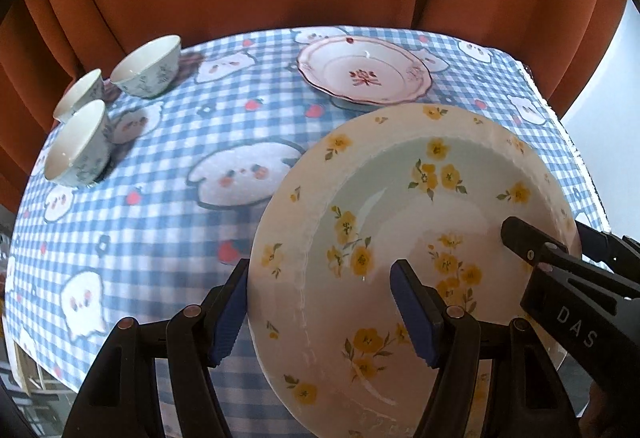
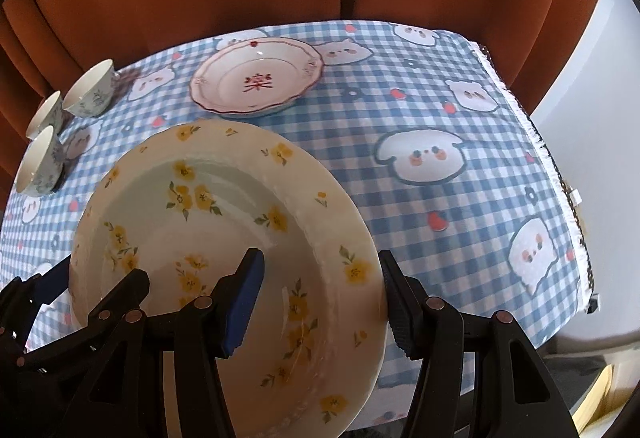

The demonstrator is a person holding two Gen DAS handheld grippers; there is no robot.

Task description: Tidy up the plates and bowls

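Gripping opposite rims, the left hand-held gripper (image 1: 320, 312) and right hand-held gripper (image 2: 320, 304) each hold the yellow-flowered plate (image 1: 420, 238) above the desk (image 1: 160, 222). Far beyond lies the red-trimmed plate (image 1: 364, 72); 3 bowls (image 1: 146, 68) stand far left, visibly empty.

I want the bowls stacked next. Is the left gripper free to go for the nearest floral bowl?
Probably not yet: the left gripper straddles the yellow-flowered plate's rim. The path to the nearest floral bowl looks unobstructed.
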